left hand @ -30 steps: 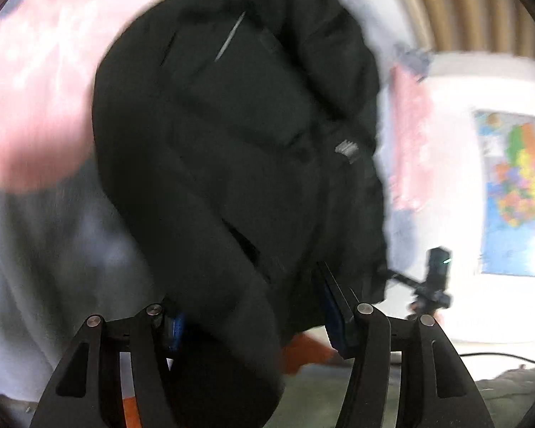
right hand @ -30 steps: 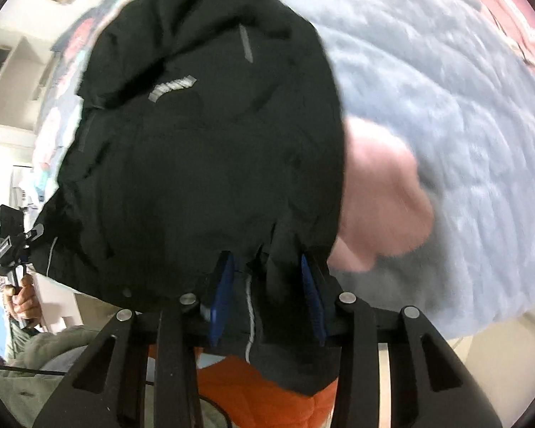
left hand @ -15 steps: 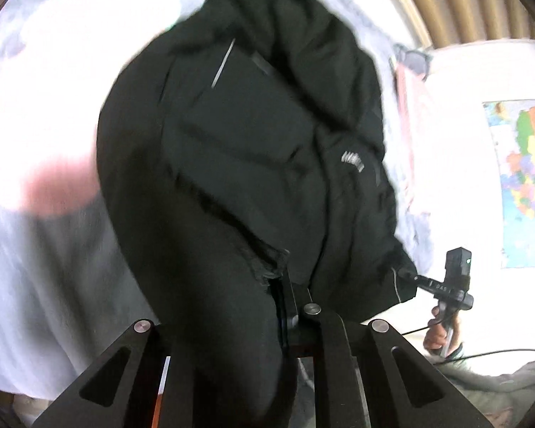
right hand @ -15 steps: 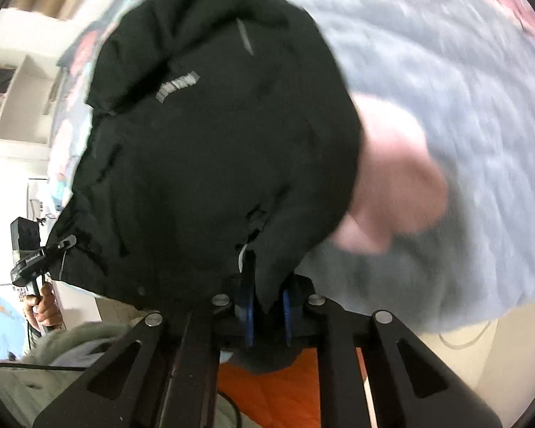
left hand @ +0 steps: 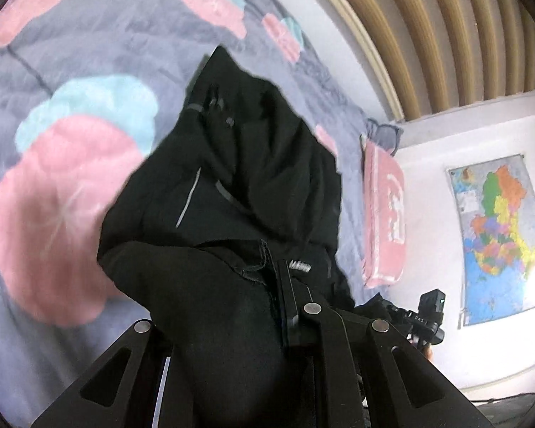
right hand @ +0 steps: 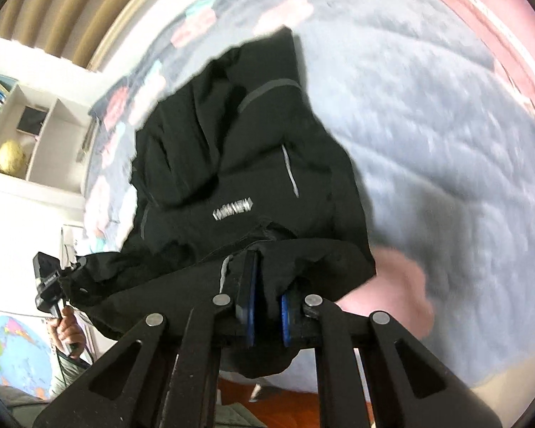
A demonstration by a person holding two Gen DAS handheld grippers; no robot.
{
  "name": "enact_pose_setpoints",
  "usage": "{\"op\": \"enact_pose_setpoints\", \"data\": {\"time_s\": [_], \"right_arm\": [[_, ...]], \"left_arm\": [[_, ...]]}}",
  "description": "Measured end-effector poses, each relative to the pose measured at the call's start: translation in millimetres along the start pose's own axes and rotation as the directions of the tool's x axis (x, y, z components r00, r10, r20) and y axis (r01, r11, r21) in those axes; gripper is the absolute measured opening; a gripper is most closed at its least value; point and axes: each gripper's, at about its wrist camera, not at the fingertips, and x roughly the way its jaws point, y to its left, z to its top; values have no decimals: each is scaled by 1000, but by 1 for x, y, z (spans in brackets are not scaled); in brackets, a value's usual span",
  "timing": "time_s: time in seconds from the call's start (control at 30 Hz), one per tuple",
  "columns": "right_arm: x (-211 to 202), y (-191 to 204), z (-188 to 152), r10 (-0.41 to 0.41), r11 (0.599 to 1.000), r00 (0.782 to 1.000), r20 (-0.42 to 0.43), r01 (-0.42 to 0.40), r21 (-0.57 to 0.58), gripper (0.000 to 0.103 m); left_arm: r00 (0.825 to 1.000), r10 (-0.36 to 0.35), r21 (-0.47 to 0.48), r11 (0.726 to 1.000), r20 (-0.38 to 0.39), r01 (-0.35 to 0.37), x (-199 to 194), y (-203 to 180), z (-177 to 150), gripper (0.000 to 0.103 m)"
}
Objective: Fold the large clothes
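Note:
A black jacket with grey reflective strips and a small white logo lies on the bed, its near hem lifted off the cover. My left gripper is shut on that hem; black cloth drapes over its left finger and hides it. In the right wrist view the same jacket stretches away from me, and my right gripper is shut on a fold of its hem between the blue pads. The other gripper shows at the left, with a hand on its handle.
The bed carries a grey-blue quilt with pink and blue flowers. A pink pillow lies at the bed's far end. A coloured map hangs on the white wall. White shelves stand at the left, orange floor below.
Both grippers went from open around the jacket's hem to shut on it, then rose and pulled back. The hem has lifted and the jacket has bunched towards me.

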Motion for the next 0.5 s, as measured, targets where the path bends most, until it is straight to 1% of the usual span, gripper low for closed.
{"op": "enact_pose_setpoints", "data": {"time_s": [0.13,0.3,0.4,0.5], "right_arm": [[-3,17,32,12,999,999,42,-11,-37,13],[-11,35,80,34,996,995,97,-26,-81,13],[-12,45,118,41,995,991,126,-29,-94,13],[-2,57,162,22,995,989,149,-7,-99,13]], "left_arm": [[999,-27,16,1000,39,26,-5,-11,28,15],[996,-38,41,999,77,35,-1,-27,65,16],[995,-45,51,998,93,40,10,-37,98,16],[992,-51,43,998,116,46,26,-46,138,16]]}}
